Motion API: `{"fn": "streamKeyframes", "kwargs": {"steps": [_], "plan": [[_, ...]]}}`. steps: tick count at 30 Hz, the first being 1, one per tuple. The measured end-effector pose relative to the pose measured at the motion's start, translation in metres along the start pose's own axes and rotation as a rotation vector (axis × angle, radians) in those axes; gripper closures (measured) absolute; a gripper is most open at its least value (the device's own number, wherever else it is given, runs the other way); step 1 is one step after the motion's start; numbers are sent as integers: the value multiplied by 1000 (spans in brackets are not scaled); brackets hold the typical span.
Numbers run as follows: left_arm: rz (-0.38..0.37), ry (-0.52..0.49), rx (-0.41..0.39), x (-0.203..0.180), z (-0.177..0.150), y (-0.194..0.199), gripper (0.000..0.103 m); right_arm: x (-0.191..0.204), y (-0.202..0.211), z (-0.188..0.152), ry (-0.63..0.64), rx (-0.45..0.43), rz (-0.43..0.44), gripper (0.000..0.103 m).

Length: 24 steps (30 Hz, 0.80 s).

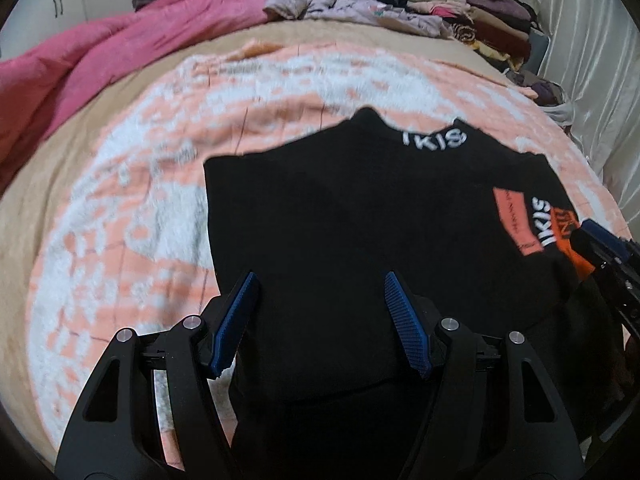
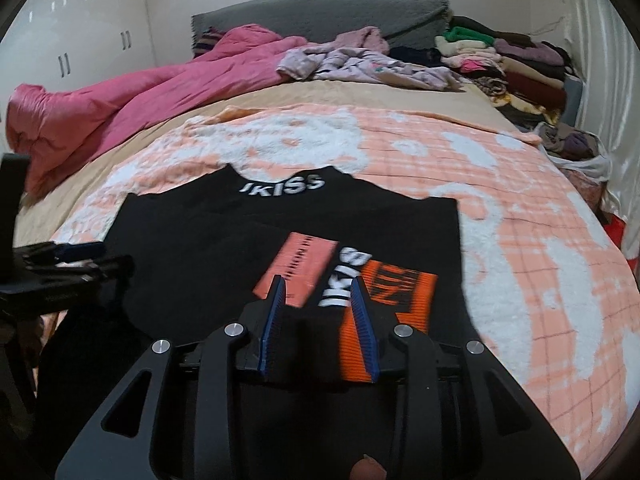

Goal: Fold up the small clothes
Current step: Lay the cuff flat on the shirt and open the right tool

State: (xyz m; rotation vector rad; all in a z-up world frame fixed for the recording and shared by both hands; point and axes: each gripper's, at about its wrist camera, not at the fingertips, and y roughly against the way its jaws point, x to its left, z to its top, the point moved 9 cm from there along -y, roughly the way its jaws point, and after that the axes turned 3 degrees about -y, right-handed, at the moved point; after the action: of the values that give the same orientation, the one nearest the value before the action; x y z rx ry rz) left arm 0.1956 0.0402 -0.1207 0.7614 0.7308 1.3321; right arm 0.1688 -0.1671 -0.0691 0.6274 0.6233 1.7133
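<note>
Left view only: I see my left gripper [image 1: 320,324] with jaws spread wide over the plain black lower half of the top [image 1: 360,240], nothing between the pads; the right gripper [image 1: 600,248] pokes in at the right edge beside the orange patch.
Right view only: I get the full "IKISS" collar lettering, the grey headboard [image 2: 320,12] and white cupboard doors [image 2: 80,36]. The left gripper [image 2: 68,260] sits at the left edge.
Right gripper [image 2: 320,320]: jaws partly spread, with a raised fold of the top [image 2: 200,232] between the blue pads; I cannot tell whether they grip it.
Surroundings: pink duvet [image 2: 120,96] bunched at the far left, lilac clothes [image 2: 360,64] heaped at the head of the bed, folded stack [image 2: 512,64] at the far right.
Obstruction: both gripper frames hide the near hem.
Garment: black, collar away from me, lying mostly flat on the peach-and-white blanket [image 2: 520,220], with pink, white and orange patches on its right side.
</note>
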Motion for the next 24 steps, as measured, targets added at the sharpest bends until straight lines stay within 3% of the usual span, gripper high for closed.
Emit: {"fn": "streamKeyframes", "kwargs": {"steps": [9,15,18,24], "plan": [[-19,16,0,2,-2,-2,44,18,-23,7,74,55,-13,57],[-21,14,-5,2,-3,-1,44,-23,-47,-16,1,165,-102,57],[-20,15,-11,1,-4,0,44,-32,-48,-22,-62,159,-65,57],[-18,25,-13,2,-5,3,44,-29,-42,-22,-66,159,-78,56]]}}
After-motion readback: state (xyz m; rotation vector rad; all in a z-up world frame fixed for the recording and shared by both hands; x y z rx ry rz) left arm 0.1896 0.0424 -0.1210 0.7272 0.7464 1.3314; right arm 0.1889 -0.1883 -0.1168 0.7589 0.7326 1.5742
